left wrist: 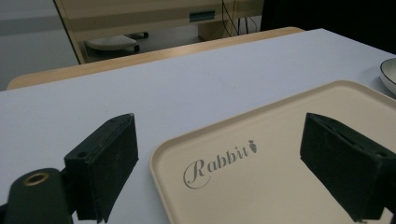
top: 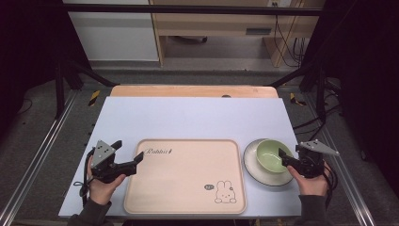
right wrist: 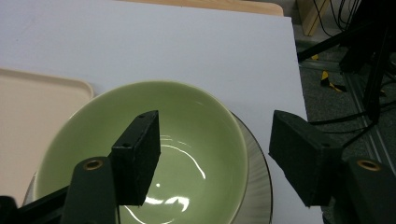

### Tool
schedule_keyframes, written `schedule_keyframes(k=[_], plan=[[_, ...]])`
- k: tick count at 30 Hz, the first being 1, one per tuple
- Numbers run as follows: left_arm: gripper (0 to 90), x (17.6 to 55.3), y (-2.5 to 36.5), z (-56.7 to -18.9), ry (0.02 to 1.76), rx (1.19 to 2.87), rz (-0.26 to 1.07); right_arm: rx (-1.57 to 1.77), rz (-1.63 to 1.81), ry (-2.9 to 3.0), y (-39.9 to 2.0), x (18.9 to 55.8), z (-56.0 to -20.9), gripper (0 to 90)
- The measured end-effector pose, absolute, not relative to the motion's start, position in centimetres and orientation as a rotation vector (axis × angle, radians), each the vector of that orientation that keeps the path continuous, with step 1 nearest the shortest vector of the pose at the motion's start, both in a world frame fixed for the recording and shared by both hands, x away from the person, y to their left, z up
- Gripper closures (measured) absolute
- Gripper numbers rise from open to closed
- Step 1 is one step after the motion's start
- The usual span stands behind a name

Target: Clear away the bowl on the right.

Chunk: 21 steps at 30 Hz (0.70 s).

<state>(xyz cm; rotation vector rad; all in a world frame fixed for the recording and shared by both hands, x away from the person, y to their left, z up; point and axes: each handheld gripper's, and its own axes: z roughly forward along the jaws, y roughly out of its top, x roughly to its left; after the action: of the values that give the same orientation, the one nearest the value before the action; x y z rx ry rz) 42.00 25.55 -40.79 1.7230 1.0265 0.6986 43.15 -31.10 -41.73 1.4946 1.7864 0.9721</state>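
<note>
Green bowl [right wrist: 140, 154] sits between the spread right tongs [right wrist: 215, 158]; left tongs [left wrist: 219, 163] spread over tray [left wrist: 280, 140].

a wooden table [top: 193, 91] carries a pale lilac sheet [top: 197, 117]. on the sheet lie a beige tray [top: 183, 176] and, just beside its right edge, a plate [top: 251, 170].

Bowl [right wrist: 187, 140] hides most of plate [right wrist: 259, 186].
</note>
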Motion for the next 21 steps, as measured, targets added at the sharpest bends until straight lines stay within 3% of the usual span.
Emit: schedule_keyframes(k=[21], plan=[[11.0,42.1,25.4,-40.9,1.027,1.734,0.696,1.6,0.836,1.841,-31.6,44.3,-42.9,52.7]])
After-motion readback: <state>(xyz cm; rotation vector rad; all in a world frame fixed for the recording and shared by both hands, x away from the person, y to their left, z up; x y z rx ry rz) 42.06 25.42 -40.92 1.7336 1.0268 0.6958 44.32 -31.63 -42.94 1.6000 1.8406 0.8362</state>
